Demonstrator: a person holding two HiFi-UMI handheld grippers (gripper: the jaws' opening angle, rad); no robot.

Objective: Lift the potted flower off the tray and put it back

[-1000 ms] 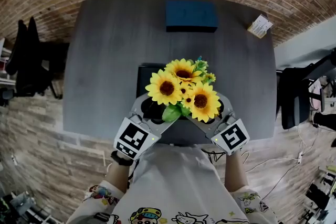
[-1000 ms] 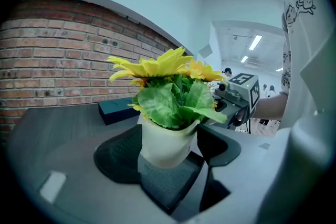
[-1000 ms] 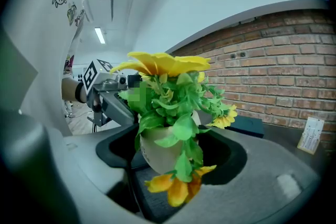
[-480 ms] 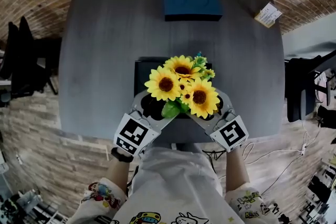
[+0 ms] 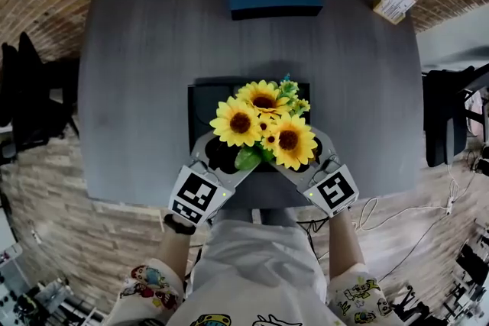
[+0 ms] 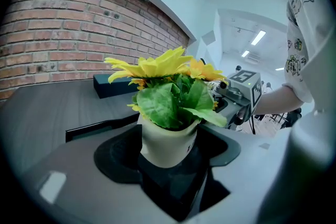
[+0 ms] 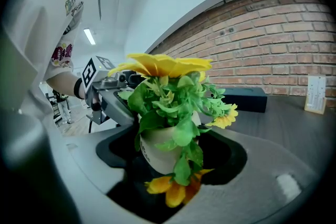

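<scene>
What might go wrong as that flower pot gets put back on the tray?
The pot hangs between the left gripper and right gripper; if one hand dips lower, it may tilt or slip. The sunflowers hide most of the tray from the head view, so the pot might land on its rim. A drooping bloom hanging low by the pot could get squashed.
</scene>
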